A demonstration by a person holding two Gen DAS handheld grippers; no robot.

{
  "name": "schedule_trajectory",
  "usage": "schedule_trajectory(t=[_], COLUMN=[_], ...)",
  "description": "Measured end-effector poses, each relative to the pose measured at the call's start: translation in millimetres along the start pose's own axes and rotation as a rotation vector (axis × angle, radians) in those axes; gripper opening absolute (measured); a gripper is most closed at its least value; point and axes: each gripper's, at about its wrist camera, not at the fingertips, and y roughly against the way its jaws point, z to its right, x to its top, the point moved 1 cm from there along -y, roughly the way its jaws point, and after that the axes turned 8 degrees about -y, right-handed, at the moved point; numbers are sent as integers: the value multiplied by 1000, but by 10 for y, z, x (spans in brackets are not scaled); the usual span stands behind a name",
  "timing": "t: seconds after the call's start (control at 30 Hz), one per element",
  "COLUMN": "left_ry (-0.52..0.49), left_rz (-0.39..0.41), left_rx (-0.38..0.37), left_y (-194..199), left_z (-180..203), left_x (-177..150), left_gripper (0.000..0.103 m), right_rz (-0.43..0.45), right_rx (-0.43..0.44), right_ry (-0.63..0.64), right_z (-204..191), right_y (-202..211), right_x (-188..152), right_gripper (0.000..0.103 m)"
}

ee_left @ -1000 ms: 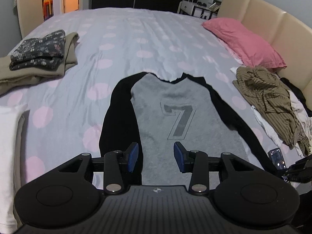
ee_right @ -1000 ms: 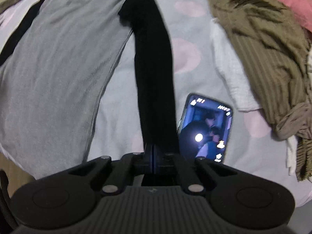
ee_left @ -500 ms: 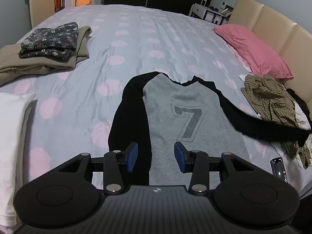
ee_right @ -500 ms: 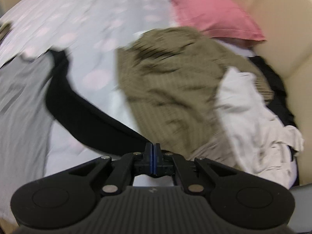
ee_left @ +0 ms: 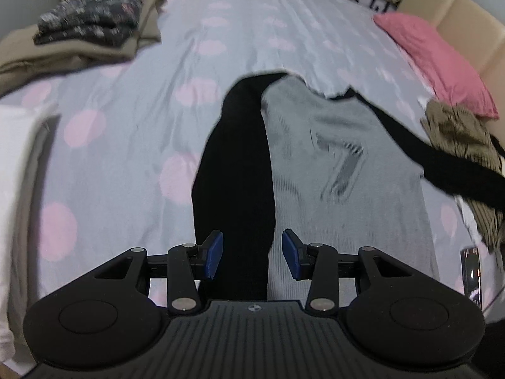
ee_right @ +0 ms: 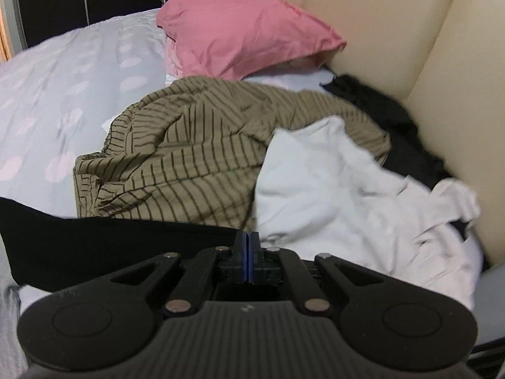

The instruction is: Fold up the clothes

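**Sleeve drawn out over the laundry heap**

Fingers (ee_right: 254, 254) of the right gripper (ee_right: 248, 243) are pressed flat together on the end of the black right sleeve (ee_right: 94, 243), which now stretches out taut from the grey "7" shirt (ee_left: 341, 170) toward the striped olive garment (ee_right: 189, 158); a second ago that sleeve lay straight down beside the shirt's body next to the phone (ee_left: 471, 271). The right wrist view has swung from the phone and bedspread to the pink pillow (ee_right: 240, 38), the white cloth (ee_right: 331, 183) and the beige headboard (ee_right: 394, 31).

On the left gripper (ee_left: 252, 257), the blue pads (ee_left: 214, 252) stand wide apart and hold nothing. They hover above the lower part of the shirt's black left sleeve (ee_left: 233, 173), having shifted off the grey body where they hung before. The shirt itself lies face up on the dotted bedspread (ee_left: 126, 126), neckline away from the camera. Beyond the shirt's left sleeve sits a folded stack (ee_left: 85, 31).
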Motion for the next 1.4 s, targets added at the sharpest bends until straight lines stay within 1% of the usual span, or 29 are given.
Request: schedule_trajectory(t=[0.07, 0.1, 0.17, 0.3, 0.4, 0.43, 0.47, 0.5, 0.6, 0.63, 0.7, 0.77, 0.83, 0.87, 0.9, 0.93, 1.0, 1.17, 1.3, 1.4], left_ry=[-8, -12, -19, -27, 5, 11, 20, 32, 78, 91, 105, 99, 74, 60, 46, 36, 50, 104, 136, 148], left_rz=[-36, -53, -89, -159, -199, -211, -215, -215, -202, -205, -225, -262, -301, -306, -301, -291, -256, -88, 29, 90], left_rx=[12, 18, 31, 53, 41, 37, 37, 37, 35, 36, 52, 82, 112, 119, 120, 115, 97, 62, 53, 83], left_y=[-57, -85, -141, -250, -315, -330, -325, -303, -183, -163, -168, -225, -299, -321, -324, -313, -249, 134, 540, 760], left_z=[-9, -14, -23, -48, -102, -119, -143, -170, -262, -286, -323, -331, -311, -291, -267, -246, -240, -294, -433, -601], left_x=[-85, -127, -212, -378, -475, -503, -528, -553, -624, -649, -705, -747, -790, -803, -802, -788, -741, -507, -199, 62], left_gripper=[41, 43, 44, 44, 43, 41, 41, 41, 43, 45, 46, 46, 44, 43, 36, 21, 2, 1, 1, 1], right_rz=[-2, 10, 38, 38, 51, 53, 55, 58, 66, 64, 52, 41, 30, 23, 17, 14, 14, 26, 22, 15], right_rx=[16, 24, 49, 129, 188, 210, 232, 249, 276, 284, 288, 273, 258, 255, 253, 252, 248, 250, 251, 252], right_ry=[-5, -6, -6, 29, 94, 115, 136, 156, 215, 228, 247, 242, 224, 206, 188, 175, 161, 153, 157, 158], right_z=[-2, -12, -39, -229, -477, -562, -647, -721, -891, -921, -947, -920, -872, -835, -797, -761, -716, -690, -713, -736], right_y=[4, 35, 126, 278, 404, 441, 478, 510, 575, 581, 557, 509, 459, 435, 417, 413, 416, 456, 452, 434], right_x=[-15, -23, -45, -136, -214, -241, -268, -292, -355, -374, -408, -417, -413, -402, -392, -389, -382, -378, -378, -372], right_gripper=[7, 7, 19, 19, 19, 24, 33, 36, 36, 36, 36, 36, 36, 36, 36, 36, 36, 36, 36, 36])
